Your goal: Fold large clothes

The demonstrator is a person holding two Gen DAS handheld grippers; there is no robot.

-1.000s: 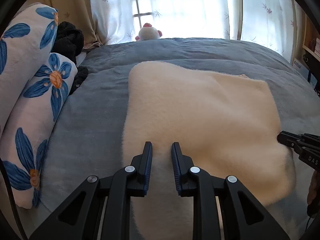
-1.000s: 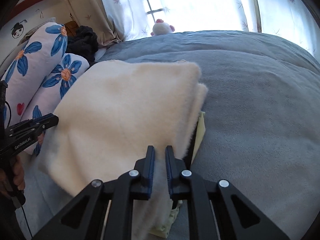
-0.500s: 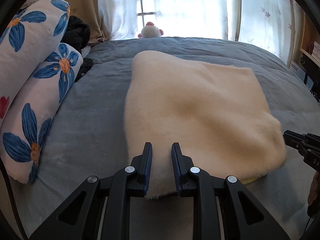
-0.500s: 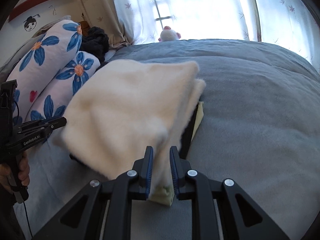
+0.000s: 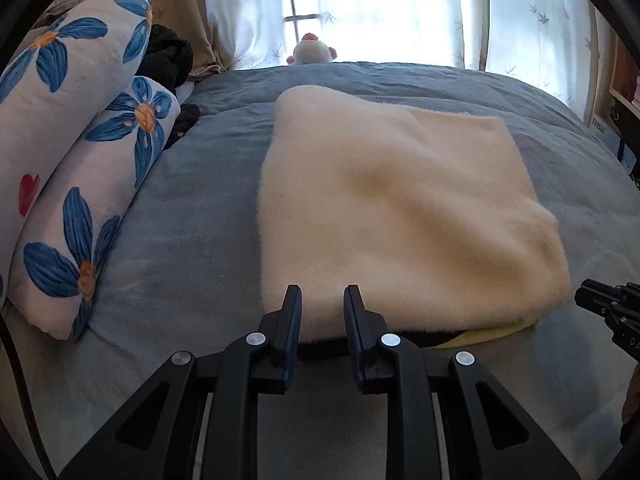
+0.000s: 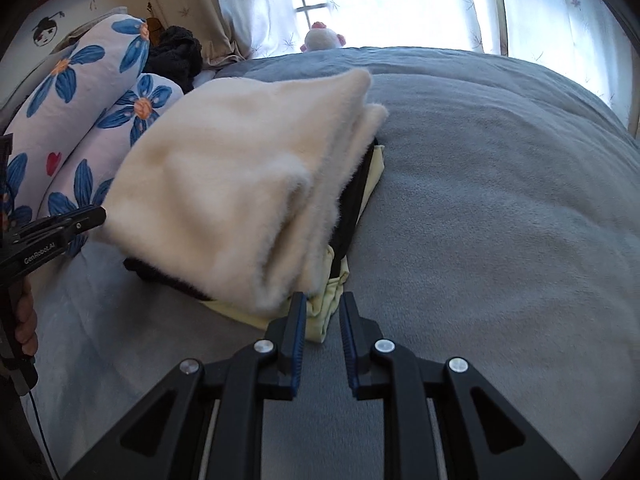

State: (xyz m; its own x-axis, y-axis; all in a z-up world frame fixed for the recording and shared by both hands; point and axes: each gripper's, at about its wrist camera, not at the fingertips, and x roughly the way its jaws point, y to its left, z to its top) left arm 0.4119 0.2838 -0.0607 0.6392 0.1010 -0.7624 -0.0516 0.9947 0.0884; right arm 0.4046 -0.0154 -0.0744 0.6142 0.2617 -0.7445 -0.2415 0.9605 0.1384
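Right wrist alone shows garment's (image 6: 240,184) layered edge.

Two low wrist views sharing folded garment (image 5: 400,216)

1. Bed (image 5: 208,200), grey-blue fleece cover.
2. Folded cream fleece garment (image 5: 400,208) lies mid-bed on yellow and black layers.
3. Two floral pillows (image 5: 80,184) along left edge.
4. Plush toy (image 5: 312,49) at far edge.

Left claw (image 5: 320,312) held low and level, jaws parted, nothing gripped, right claw (image 6: 323,316) likewise parted, empty
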